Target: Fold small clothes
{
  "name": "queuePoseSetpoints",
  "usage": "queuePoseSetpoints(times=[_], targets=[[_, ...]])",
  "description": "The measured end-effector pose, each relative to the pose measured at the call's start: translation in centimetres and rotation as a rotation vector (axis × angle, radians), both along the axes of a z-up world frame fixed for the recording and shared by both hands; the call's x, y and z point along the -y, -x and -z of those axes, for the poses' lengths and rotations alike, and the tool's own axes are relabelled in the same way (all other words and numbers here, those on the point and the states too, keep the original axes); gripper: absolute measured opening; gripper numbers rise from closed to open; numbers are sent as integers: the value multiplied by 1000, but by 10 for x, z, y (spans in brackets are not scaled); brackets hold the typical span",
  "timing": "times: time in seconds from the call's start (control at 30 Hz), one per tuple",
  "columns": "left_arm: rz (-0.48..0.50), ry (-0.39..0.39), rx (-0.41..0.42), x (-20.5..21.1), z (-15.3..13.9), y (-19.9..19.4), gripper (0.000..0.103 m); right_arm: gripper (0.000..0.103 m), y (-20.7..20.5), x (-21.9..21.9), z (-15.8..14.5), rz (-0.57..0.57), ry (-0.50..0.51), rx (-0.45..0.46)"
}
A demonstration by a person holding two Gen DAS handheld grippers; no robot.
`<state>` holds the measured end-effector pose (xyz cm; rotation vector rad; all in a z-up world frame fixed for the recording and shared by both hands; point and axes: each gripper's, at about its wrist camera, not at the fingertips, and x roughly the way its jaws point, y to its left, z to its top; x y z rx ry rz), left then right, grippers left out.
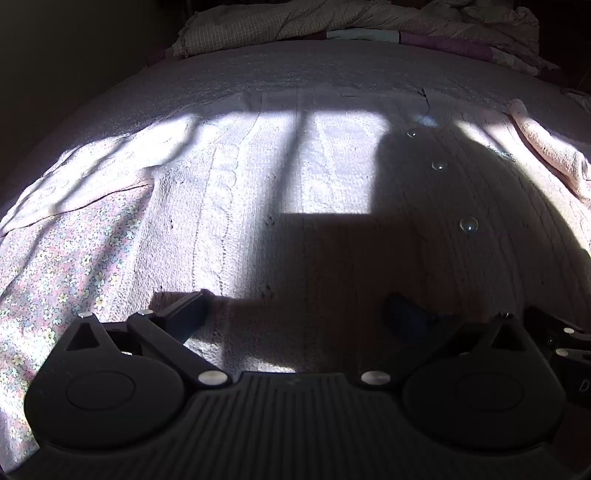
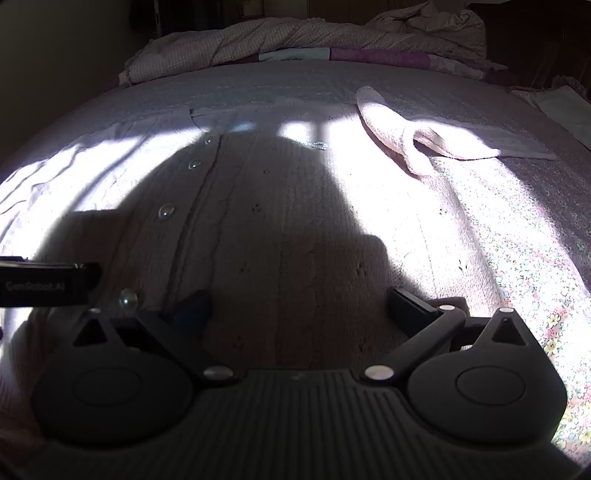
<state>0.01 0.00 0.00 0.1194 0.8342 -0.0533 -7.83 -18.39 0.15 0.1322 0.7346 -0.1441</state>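
Note:
A small pale pink knit cardigan (image 1: 332, 192) with clear round buttons (image 1: 468, 224) lies flat on the bed, half in sun and half in shadow. It also shows in the right wrist view (image 2: 280, 206), with one sleeve (image 2: 391, 129) folded in at its far right. My left gripper (image 1: 295, 314) is open, low over the cardigan's near hem. My right gripper (image 2: 299, 310) is open too, low over the hem just right of the button row (image 2: 166, 211). Neither holds cloth. The left gripper's body (image 2: 48, 284) shows at the right view's left edge.
A floral sheet (image 1: 62, 266) covers the bed beside the cardigan and also shows on the right (image 2: 535, 258). A rumpled checked quilt (image 1: 295, 22) and a purple blanket (image 2: 380, 57) lie along the far edge. A pale cloth (image 2: 565, 107) lies far right.

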Motion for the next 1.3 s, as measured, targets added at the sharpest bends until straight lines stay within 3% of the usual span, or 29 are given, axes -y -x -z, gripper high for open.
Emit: queuePoseSetpoints(times=[1.3], targets=[[-1,-11,44,1,0,4,103,103,12,-8,10,1,27,35]])
